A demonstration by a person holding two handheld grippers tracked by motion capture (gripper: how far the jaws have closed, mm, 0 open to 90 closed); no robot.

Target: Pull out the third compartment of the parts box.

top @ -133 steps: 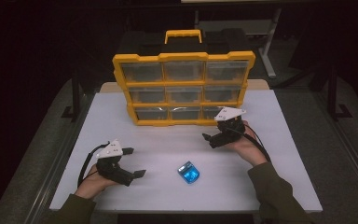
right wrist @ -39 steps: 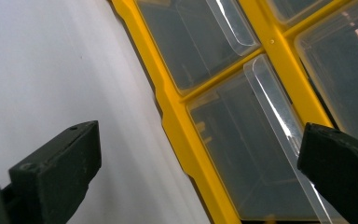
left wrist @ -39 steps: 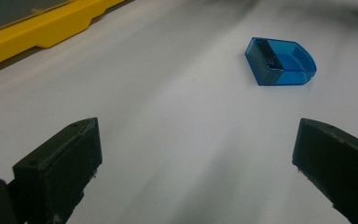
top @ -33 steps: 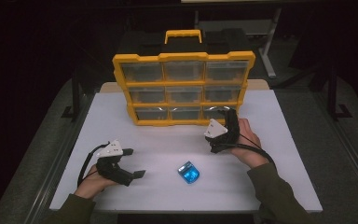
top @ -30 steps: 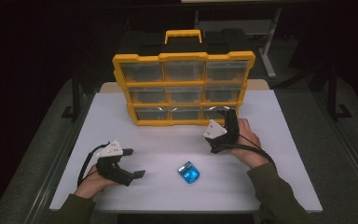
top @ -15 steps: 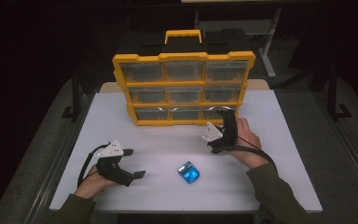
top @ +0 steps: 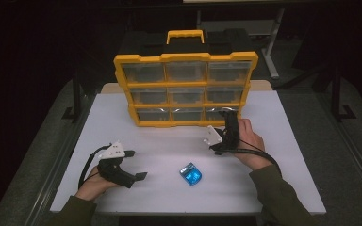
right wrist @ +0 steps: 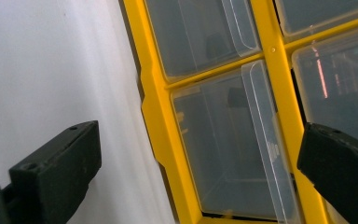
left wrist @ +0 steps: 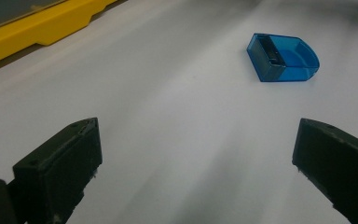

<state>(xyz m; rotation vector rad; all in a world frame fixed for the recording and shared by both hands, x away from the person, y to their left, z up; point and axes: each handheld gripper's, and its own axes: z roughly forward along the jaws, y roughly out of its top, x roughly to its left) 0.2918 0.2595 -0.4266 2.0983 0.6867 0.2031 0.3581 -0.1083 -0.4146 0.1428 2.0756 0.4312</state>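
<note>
A yellow organizer (top: 186, 89) with clear drawers stands upright at the back of the white table (top: 273, 179). A small blue transparent box (top: 190, 173) lies on the table in front of it. My right gripper (top: 230, 117) is rolled on its side, open, jaws pointing at the organizer's bottom right drawer. In the right gripper view the open gripper (right wrist: 200, 144) frames a clear drawer front (right wrist: 223, 154) and the yellow frame (right wrist: 158, 116), holding nothing. My left gripper (top: 135, 164) rests open near the table's front left. In the left gripper view the blue box (left wrist: 283, 57) lies beyond the open gripper (left wrist: 198, 140).
The organizer has a yellow carry handle (top: 185, 35) on top and a black back. Its yellow base (left wrist: 42, 28) shows at the top left of the left gripper view. Dark floor and table legs (top: 273, 56) surround the table.
My right gripper has rolled from flat onto its side and edged toward the organizer's bottom right drawer. The left gripper and the blue box have stayed put.
</note>
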